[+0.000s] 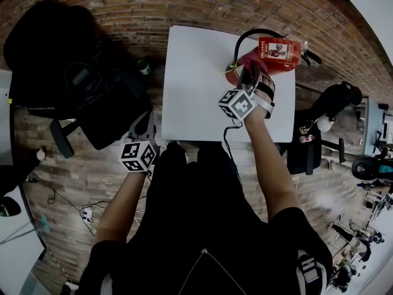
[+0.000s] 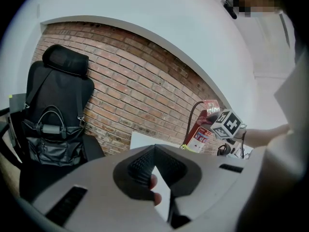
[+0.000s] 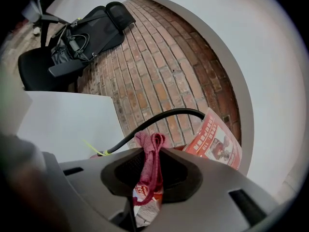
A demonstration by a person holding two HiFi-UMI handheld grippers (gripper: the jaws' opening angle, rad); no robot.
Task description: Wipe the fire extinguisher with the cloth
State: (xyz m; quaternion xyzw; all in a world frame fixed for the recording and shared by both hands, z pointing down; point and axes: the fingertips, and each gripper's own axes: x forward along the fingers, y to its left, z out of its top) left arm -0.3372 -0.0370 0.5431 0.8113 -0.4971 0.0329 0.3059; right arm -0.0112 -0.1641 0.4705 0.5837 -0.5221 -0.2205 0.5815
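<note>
A red fire extinguisher (image 1: 279,53) with a black hose (image 3: 159,120) and a printed label (image 3: 215,141) stands at the far right corner of the white table (image 1: 196,85). My right gripper (image 1: 247,72) is right against its near side, shut on a pink-red cloth (image 3: 150,163) that sticks up between the jaws and bunches against the extinguisher (image 1: 249,60). My left gripper (image 1: 142,128) hangs off the table's near left corner, close to my body. In the left gripper view its jaws (image 2: 154,149) meet with nothing between them, and the extinguisher (image 2: 200,132) shows far off to the right.
A black office chair with a dark bag (image 1: 73,78) stands left of the table, against the brick wall (image 1: 184,5). More dark gear and a chair (image 1: 331,103) sit to the right of the table. Cables lie on the wood floor (image 1: 67,189) at lower left.
</note>
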